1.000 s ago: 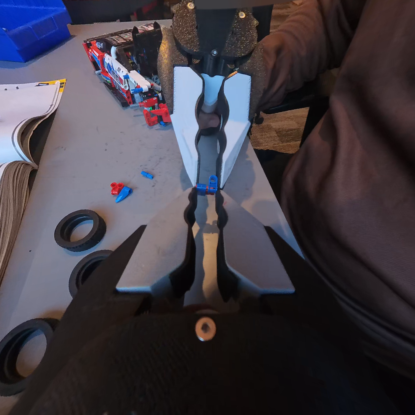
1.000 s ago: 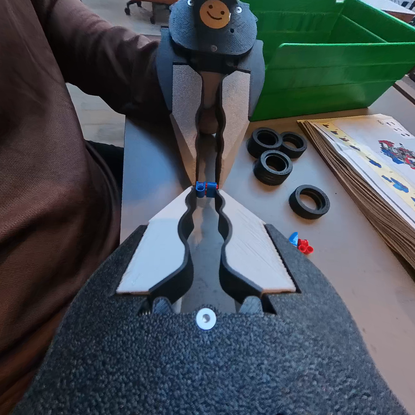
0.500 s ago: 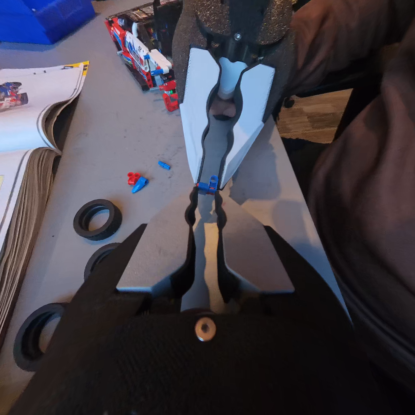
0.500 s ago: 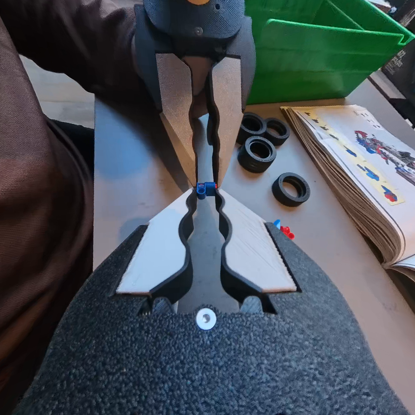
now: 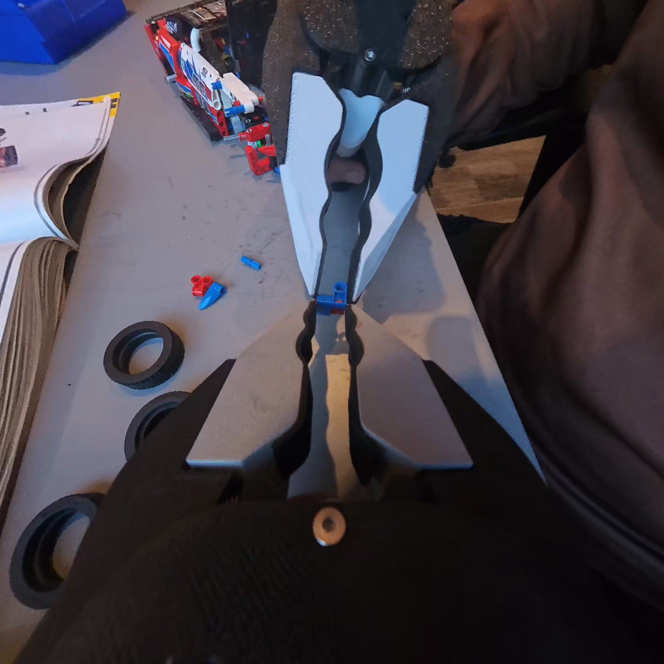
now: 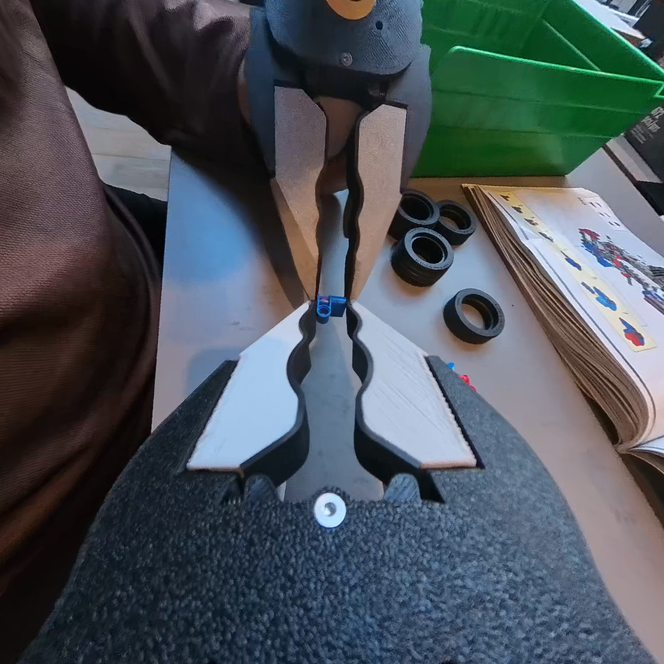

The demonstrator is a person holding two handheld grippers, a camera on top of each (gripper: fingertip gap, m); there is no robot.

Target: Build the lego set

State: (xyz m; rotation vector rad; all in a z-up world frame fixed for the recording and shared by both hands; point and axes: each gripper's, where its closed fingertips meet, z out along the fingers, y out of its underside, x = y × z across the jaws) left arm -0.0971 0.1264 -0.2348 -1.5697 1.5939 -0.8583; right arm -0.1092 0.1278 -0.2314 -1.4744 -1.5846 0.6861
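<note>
My left claw [image 5: 330,312] and right claw [image 6: 331,312] meet tip to tip above the grey tabletop [image 5: 151,222], both pinching the same small blue lego piece [image 5: 331,299] with a red bit in it. Black tyres [image 6: 473,316], loose bricks [image 5: 207,289], the part-built model [image 5: 212,90] and the open instruction book [image 6: 582,273] lie around

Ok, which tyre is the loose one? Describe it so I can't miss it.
Start at the open instruction book on the grey table. Beside its near page edge lies a single black tyre, lying flat. The other three tyres are bunched together farther back near the green bin; this one sits alone.
</note>
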